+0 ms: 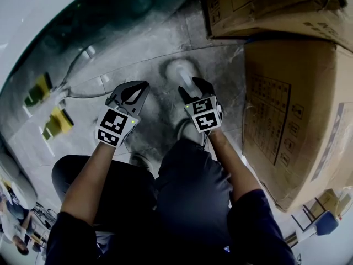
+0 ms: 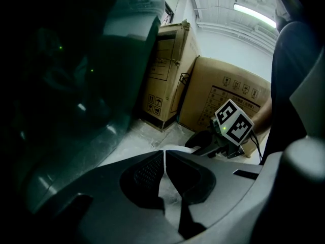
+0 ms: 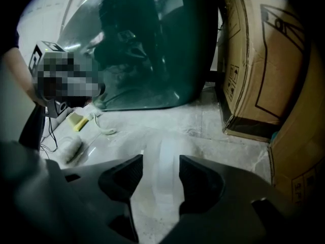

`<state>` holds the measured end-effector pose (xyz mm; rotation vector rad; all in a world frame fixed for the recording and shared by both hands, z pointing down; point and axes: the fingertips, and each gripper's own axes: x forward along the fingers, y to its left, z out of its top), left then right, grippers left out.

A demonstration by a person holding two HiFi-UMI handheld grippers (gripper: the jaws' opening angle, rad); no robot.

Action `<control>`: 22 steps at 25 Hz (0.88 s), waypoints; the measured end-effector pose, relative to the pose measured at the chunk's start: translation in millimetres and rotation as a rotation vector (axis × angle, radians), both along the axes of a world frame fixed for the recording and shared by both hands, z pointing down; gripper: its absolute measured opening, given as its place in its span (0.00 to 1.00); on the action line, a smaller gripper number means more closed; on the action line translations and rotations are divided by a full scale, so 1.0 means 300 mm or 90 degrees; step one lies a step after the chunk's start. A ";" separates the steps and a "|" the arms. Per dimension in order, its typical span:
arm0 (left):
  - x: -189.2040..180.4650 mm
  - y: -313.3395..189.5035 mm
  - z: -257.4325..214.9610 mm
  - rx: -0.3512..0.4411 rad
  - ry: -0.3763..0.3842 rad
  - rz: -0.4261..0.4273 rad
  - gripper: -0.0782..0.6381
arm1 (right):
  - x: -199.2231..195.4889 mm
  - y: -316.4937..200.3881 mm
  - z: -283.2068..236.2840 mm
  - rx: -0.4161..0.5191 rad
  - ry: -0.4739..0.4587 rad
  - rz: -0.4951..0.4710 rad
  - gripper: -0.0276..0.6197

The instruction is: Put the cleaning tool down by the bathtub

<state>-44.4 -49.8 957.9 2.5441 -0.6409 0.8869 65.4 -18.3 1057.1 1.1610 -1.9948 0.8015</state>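
Observation:
The cleaning tool (image 1: 181, 72), a pale white piece with a long handle, lies on the grey stone floor close to the dark green bathtub (image 1: 83, 26). In the right gripper view its handle (image 3: 163, 149) runs between the jaws of my right gripper (image 3: 161, 162). Those jaws stand open, with a gap on each side of the handle. In the head view my right gripper (image 1: 194, 88) hovers just over the tool. My left gripper (image 1: 136, 88) hangs to its left, shut and empty, its fingertips meeting in the left gripper view (image 2: 165, 154).
Large cardboard boxes (image 1: 292, 109) crowd the right side, and more boxes (image 3: 254, 65) stand beside the tub (image 3: 147, 44). Yellow sponges (image 1: 58, 121) and a white cord (image 1: 83, 93) lie at the left. A white roll (image 3: 70, 149) rests near a sponge (image 3: 77, 120).

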 end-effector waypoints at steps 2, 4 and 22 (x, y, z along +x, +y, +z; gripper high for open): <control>-0.013 -0.009 -0.012 0.004 -0.003 -0.004 0.16 | 0.001 0.000 -0.013 0.003 0.003 -0.001 0.40; -0.028 -0.017 -0.024 0.007 -0.009 -0.005 0.16 | 0.006 -0.002 -0.028 0.006 0.006 0.001 0.42; -0.088 -0.031 -0.370 0.027 -0.040 0.029 0.16 | 0.065 0.033 -0.523 0.030 0.045 -0.009 0.43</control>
